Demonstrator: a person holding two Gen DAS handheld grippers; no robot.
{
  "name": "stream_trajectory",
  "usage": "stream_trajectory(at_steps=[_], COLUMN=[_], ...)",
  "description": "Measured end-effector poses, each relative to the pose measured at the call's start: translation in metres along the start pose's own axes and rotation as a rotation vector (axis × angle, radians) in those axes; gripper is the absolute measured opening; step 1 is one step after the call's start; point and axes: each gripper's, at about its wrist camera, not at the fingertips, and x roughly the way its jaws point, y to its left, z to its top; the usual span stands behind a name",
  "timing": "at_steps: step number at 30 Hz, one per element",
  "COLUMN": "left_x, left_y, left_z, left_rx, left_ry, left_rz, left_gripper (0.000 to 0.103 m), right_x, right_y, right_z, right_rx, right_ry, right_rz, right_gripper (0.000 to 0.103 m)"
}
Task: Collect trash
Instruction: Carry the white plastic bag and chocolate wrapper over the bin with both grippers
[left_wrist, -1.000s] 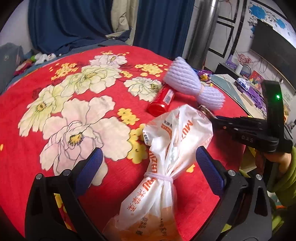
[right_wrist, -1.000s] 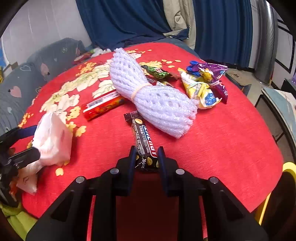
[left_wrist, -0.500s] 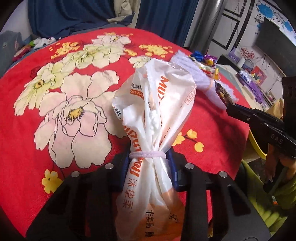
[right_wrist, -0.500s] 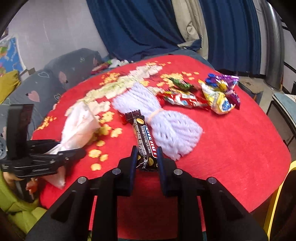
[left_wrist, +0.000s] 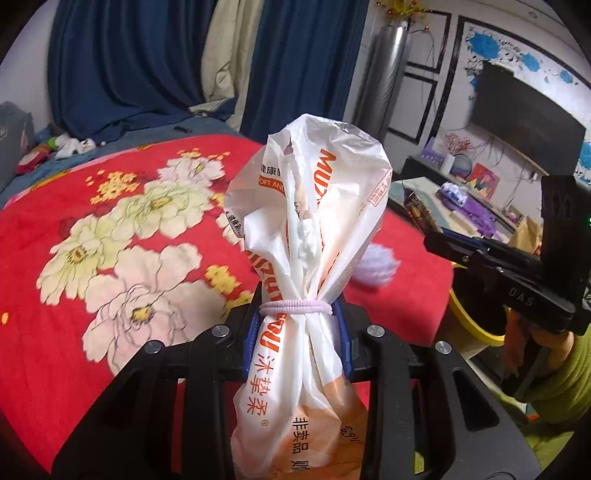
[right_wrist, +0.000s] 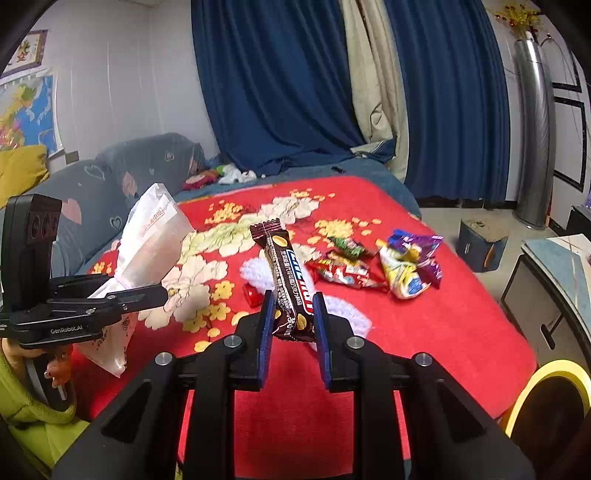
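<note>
My left gripper (left_wrist: 297, 325) is shut on a white and orange plastic bag (left_wrist: 306, 221) tied with a pale hair band, held upright above the red flowered blanket (left_wrist: 110, 240). The bag also shows in the right wrist view (right_wrist: 147, 240). My right gripper (right_wrist: 293, 317) is shut on a brown chocolate bar wrapper (right_wrist: 286, 277), lifted off the blanket. The right gripper appears in the left wrist view at the right (left_wrist: 439, 242). A white foam net (right_wrist: 343, 310), a red tube (right_wrist: 253, 293) and several snack wrappers (right_wrist: 406, 266) lie on the blanket.
A yellow-rimmed bin (right_wrist: 546, 402) stands at the lower right off the blanket's edge; it also shows in the left wrist view (left_wrist: 469, 321). A grey sofa (right_wrist: 140, 166) and blue curtains (right_wrist: 280, 92) stand behind. A low cabinet (right_wrist: 554, 291) is at the right.
My left gripper shut on the bag and lifted it upright. My right gripper raised the chocolate bar wrapper and drew back from the foam net.
</note>
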Motion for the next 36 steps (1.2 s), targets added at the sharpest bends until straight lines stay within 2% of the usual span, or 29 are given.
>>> stream_trajectory(at_steps=[12,22,30,36], left_x=[0.016,0.041,0.068,0.094], left_y=[-0.036,-0.074,-0.118,-0.159], left_z=[0.016,0.028,0.039,0.044], left_rx=[0.043,0.103,0.184,0.225], left_ry=[-0.002,0.017,0.026,0.053], left_rz=[-0.094,-0.168,-0.246,-0.322], left_gripper=[0.026,0.026,0.026,0.026], right_x=[-0.041,-0.079,-0.113,-0.133], right_y=[-0.025,-0.073,-0.109,-0.142], right_z=[0.007,-0.001,-0.015,-0.036], right_rx=[0.04,0.141,0.204,0.265], right_ry=[-0.072,-0.101,-0.129,-0.114], right_rz=[-0.034,-0.108,-0.217,-0.333], right_gripper=[0.02,0.02,0.02,0.02])
